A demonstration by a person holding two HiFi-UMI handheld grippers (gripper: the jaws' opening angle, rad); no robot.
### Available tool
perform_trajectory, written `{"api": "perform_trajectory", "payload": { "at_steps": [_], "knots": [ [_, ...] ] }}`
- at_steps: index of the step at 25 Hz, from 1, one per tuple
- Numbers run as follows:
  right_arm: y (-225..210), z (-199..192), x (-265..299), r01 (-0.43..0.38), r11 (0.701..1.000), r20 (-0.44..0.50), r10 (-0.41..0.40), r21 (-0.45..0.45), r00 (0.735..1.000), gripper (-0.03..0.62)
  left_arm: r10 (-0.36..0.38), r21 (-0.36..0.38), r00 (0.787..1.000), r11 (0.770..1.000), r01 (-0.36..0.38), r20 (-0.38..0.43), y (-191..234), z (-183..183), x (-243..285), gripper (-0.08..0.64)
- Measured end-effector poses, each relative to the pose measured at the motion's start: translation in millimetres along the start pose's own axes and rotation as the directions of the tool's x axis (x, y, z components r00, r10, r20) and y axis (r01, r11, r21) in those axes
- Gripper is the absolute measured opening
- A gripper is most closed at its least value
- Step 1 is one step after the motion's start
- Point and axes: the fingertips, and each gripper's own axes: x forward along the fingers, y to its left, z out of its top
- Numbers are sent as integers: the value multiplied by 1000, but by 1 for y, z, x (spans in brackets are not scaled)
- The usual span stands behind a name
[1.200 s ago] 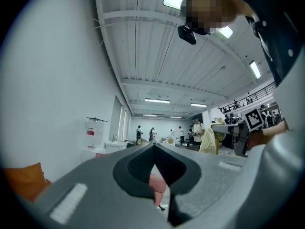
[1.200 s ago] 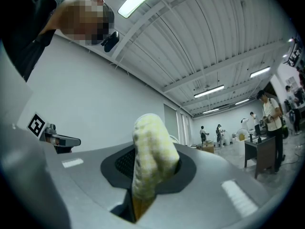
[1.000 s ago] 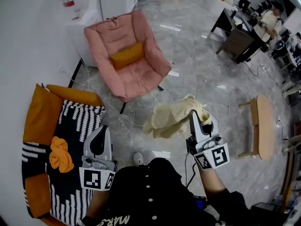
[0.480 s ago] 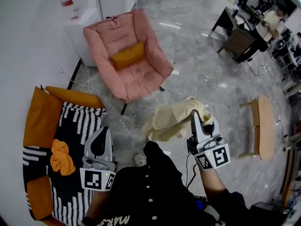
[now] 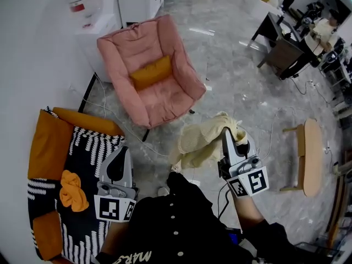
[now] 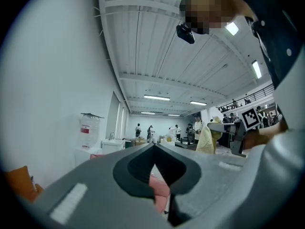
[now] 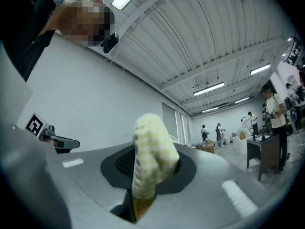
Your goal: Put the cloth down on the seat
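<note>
A pale yellow checked cloth (image 5: 203, 140) hangs in the air over the marble floor, pinched by my right gripper (image 5: 226, 132). In the right gripper view the cloth (image 7: 151, 159) bulges up between the closed jaws. The pink armchair (image 5: 149, 70) with an orange cushion (image 5: 150, 71) on its seat stands ahead and to the left, apart from the cloth. My left gripper (image 5: 120, 155) is held low at the left, jaws closed with nothing between them. The left gripper view shows a bit of the pink chair (image 6: 161, 192) past the jaw tips.
A black-and-white striped sofa (image 5: 82, 169) with orange cushions and a crumpled orange cloth (image 5: 71, 183) lies at the left. A white cabinet (image 5: 137, 1) stands behind the armchair. A small wooden stool (image 5: 307, 155) is at the right, desks and people at the far right.
The view has shifted a little toward the armchair. The right gripper still carries the cloth; it hangs slightly lower and more to the right. The left gripper is unchanged.
</note>
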Motion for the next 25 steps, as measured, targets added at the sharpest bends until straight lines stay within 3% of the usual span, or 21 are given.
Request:
{"api": "perform_trajectory", "payload": {
  "at_steps": [25],
  "knots": [
    [-92, -19, 130, -80, 997, -26, 80, 12, 996, 83, 42, -17, 999, 999, -42, -28, 29, -11, 156, 1]
  ]
}}
